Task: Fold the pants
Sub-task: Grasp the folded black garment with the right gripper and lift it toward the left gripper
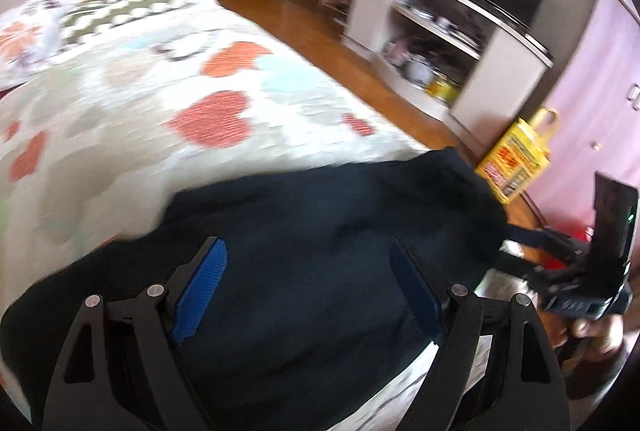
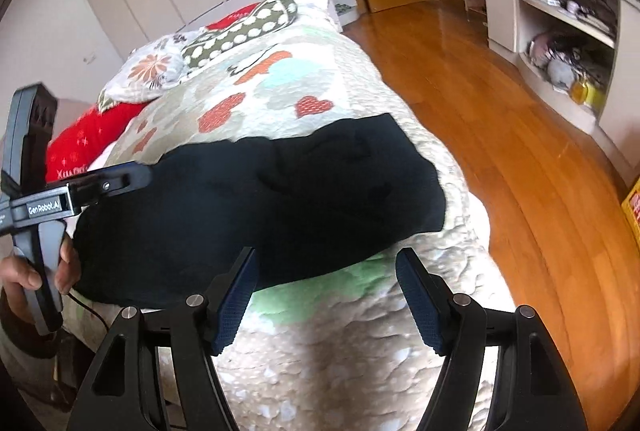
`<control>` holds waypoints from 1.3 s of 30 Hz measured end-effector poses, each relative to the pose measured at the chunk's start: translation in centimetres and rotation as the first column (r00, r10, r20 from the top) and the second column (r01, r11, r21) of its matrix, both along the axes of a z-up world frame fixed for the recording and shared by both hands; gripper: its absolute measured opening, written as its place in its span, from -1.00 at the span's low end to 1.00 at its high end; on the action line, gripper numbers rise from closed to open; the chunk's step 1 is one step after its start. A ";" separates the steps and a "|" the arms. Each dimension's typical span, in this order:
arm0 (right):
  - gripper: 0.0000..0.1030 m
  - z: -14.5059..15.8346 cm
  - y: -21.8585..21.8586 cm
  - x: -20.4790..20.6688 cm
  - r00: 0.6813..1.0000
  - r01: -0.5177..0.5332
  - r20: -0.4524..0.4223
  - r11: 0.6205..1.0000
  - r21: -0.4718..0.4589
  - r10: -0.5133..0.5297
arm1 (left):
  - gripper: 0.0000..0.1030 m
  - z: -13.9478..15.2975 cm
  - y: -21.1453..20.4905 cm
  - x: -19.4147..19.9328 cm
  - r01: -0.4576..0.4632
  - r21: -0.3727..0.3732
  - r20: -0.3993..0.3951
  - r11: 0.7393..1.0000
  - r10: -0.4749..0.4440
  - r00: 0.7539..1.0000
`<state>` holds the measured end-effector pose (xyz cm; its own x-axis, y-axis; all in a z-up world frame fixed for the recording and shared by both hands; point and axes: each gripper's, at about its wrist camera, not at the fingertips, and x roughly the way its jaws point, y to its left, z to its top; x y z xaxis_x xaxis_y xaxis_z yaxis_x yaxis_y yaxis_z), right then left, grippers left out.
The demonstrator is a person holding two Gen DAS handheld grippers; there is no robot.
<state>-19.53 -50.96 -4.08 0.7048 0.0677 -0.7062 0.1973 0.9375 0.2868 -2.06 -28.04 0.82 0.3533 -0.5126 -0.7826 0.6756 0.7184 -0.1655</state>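
The black pants lie folded in a thick dark bundle across the near end of the bed, on the heart-patterned quilt. They also show in the left wrist view. My left gripper is open and empty, hovering just over the bundle. It also shows in the right wrist view at the bundle's left edge. My right gripper is open and empty, just in front of the bundle's near edge, over bare quilt. In the left wrist view it sits at the bundle's right end.
Pillows and a red cushion lie at the head of the bed. Wooden floor runs along the right side. A shelf unit stands against the right wall. A yellow bag stands on the floor by the bed's corner.
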 end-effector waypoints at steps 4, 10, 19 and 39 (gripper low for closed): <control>0.44 -1.1 -1.3 0.2 1.000 0.014 0.012 0.997 0.079 -0.015 | 0.63 -0.3 -4.9 0.8 0.118 -0.026 -0.072 0.993 -0.119 0.990; 0.46 -1.7 -3.2 0.5 0.997 0.026 0.070 0.985 0.172 -0.038 | 0.63 -1.8 -11.6 1.9 0.229 0.035 -0.086 0.973 -0.226 0.970; 0.07 -2.8 -4.7 1.6 0.986 0.040 0.146 0.972 0.233 -0.076 | 0.63 -4.7 -16.2 2.7 0.255 0.130 -0.066 0.958 -0.249 0.966; -0.79 3.9 13.6 8.0 0.914 -0.346 0.220 0.938 -0.009 0.340 | 0.63 4.7 7.0 4.3 -0.183 -0.117 0.018 0.976 0.186 0.982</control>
